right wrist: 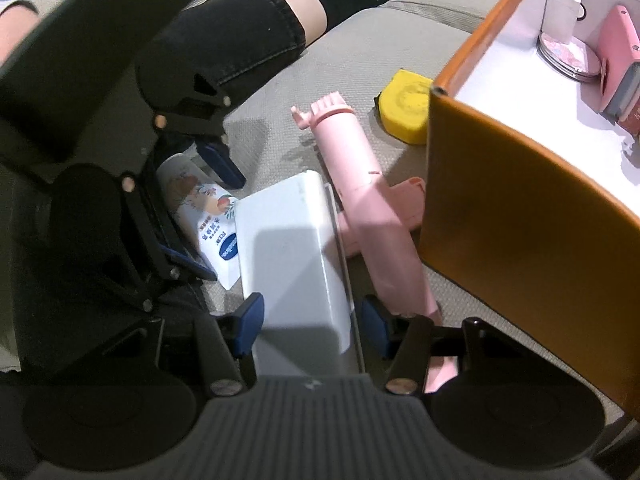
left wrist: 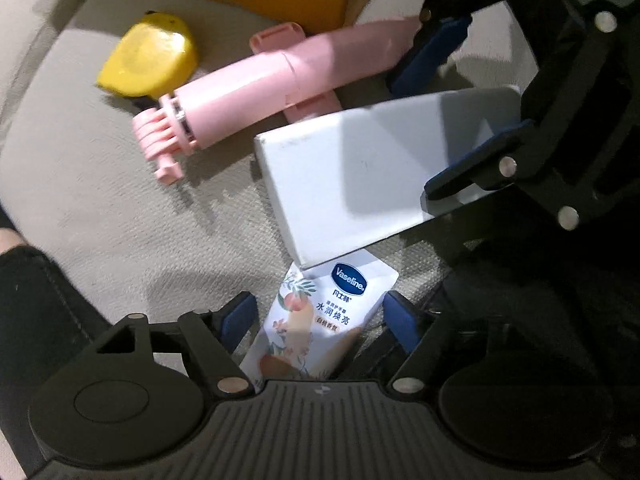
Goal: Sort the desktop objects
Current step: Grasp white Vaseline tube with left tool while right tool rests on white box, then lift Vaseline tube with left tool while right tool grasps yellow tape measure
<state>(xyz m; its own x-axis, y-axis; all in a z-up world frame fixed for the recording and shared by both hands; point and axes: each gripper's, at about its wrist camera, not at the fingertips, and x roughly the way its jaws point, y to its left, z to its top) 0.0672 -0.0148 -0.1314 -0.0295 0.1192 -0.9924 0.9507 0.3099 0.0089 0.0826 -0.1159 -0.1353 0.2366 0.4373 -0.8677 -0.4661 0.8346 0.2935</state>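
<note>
While the left gripper (left wrist: pixel 320 320) stands wide around the Vaseline tube (left wrist: pixel 316 320) (pads apart from it), the white box (left wrist: pixel 360 184) overlaps the tube's flat end. Right gripper (right wrist: pixel 312 326) brackets that box; contact unclear

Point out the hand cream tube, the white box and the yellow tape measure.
hand cream tube (left wrist: pixel 320 320), left wrist view, printed front
white box (right wrist: pixel 292 240), right wrist view, top face
yellow tape measure (left wrist: pixel 150 58), left wrist view, side face
</note>
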